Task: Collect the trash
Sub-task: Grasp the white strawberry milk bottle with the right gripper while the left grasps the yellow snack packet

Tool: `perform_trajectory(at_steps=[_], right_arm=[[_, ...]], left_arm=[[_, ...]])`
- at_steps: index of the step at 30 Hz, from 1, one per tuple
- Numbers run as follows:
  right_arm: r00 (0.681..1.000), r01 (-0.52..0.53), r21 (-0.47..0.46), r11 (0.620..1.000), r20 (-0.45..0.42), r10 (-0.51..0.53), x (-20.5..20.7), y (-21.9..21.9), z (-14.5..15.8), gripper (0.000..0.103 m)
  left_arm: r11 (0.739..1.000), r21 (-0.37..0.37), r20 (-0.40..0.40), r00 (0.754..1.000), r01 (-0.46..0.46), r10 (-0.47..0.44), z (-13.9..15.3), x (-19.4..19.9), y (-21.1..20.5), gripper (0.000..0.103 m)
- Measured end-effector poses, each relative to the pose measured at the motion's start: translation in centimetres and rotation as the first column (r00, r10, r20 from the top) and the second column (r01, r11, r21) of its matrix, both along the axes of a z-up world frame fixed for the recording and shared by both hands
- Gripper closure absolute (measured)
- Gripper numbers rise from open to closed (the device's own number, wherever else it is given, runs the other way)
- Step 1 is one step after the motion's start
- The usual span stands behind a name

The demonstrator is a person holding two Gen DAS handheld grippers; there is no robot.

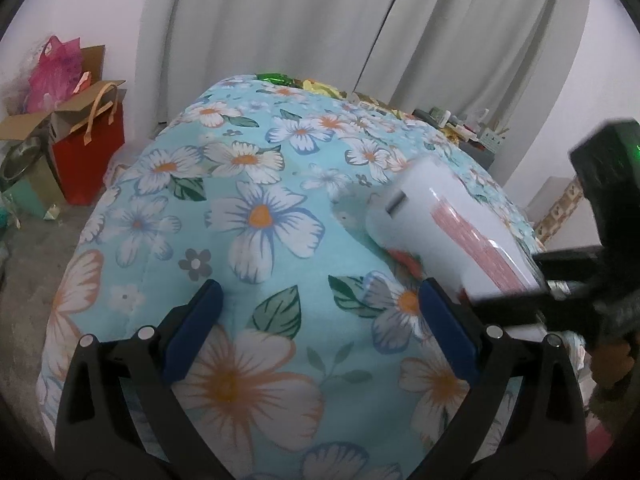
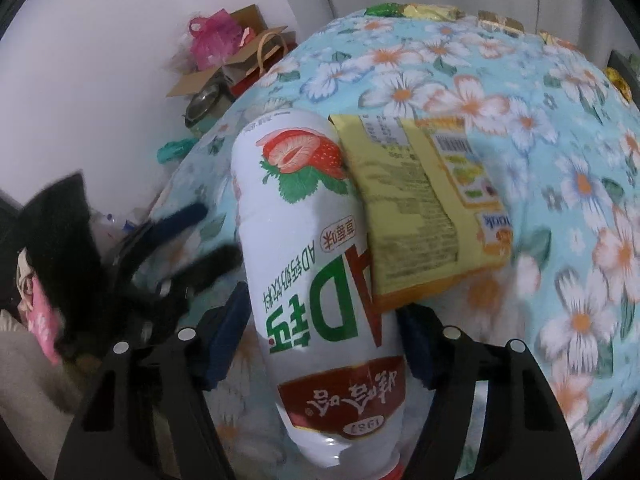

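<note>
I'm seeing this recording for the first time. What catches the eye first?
The white strawberry-print bottle fills the right wrist view, between the right gripper fingers, with a yellow snack packet against it. Everything lies on a blue floral bedspread; the left gripper hangs open, empty.

Bottle [image 2: 316, 264] on bedspread [image 2: 520, 92], packet [image 2: 420, 216] touching its right

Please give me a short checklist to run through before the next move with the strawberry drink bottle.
1. Bottle between the right tool's fingers: ok.
2. Pads pressing firmly on the bottle: cannot tell; they look in contact on both sides.
3. Yellow snack packet clear of the bottle: not ok, it leans against it.
4. Left tool open and empty: ok.
5. Left tool clear of the right tool: ok, it sits apart over the floral cloth.
6. Trash container in view: cannot tell.
</note>
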State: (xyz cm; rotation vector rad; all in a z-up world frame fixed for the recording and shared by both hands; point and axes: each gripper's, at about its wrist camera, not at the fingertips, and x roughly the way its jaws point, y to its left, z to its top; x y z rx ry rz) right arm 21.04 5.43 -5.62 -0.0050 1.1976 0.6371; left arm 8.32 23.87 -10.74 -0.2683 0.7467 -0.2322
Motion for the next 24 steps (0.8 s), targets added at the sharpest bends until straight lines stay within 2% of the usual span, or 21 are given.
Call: perform_trajectory(at_steps=[6, 11, 14, 16, 19, 20, 22, 23, 24], right_arm=[[0.999, 0.041, -0.005, 0.999, -0.017, -0.041, -4.1, -3.0, 0.1, 0.038], [0.99, 0.142, -0.024, 0.99, 0.008, -0.142, -6.5, -6.7, 0.5, 0.038], [0.972, 0.233, -0.066, 0.97, 0.054, -0.23, -7.2, -9.4, 0.8, 0.038], [0.953, 0.301, -0.066, 0.951, 0.07, -0.296, -7.6, -11.5, 0.8, 0.038], [0.908, 0.416, -0.037, 0.908, 0.064, -0.414, -7.4, -14.3, 0.4, 0.038], [0.887, 0.46, 0.003, 0.888, 0.038, -0.46, -7.3, -15.6, 0.1, 0.038], [0.871, 0.49, 0.081, 0.868, -0.009, -0.491, -7.2, -17.0, -0.4, 0.038], [0.863, 0.503, 0.116, 0.856, -0.023, -0.504, -7.1, -17.4, -0.7, 0.038], [0.861, 0.507, 0.13, 0.852, -0.025, -0.508, -7.0, -17.4, -1.0, 0.038]], left_arm=[[1.0, 0.018, -0.014, 1.0, -0.006, 0.006, 0.1, 0.2, -0.3, 0.009], [0.999, 0.01, -0.044, 0.999, -0.03, 0.031, 1.0, 0.2, -0.7, 0.009], [0.999, -0.004, 0.046, 0.998, 0.053, -0.052, 2.5, -1.2, -2.2, 0.009], [0.995, 0.001, 0.072, 0.992, 0.105, -0.104, 3.1, -1.8, -3.5, 0.009], [0.98, -0.077, 0.063, 0.982, 0.185, -0.18, 3.6, -1.7, -5.4, 0.009], [0.965, -0.14, 0.051, 0.975, 0.223, -0.218, 3.6, -1.4, -6.1, 0.009], [0.933, -0.226, 0.041, 0.959, 0.281, -0.279, 3.4, -0.9, -7.1, 0.009], [0.907, -0.276, 0.028, 0.946, 0.317, -0.323, 3.1, -0.3, -7.8, 0.009], [0.897, -0.298, 0.016, 0.941, 0.328, -0.338, 2.8, 0.2, -8.3, 0.011]])
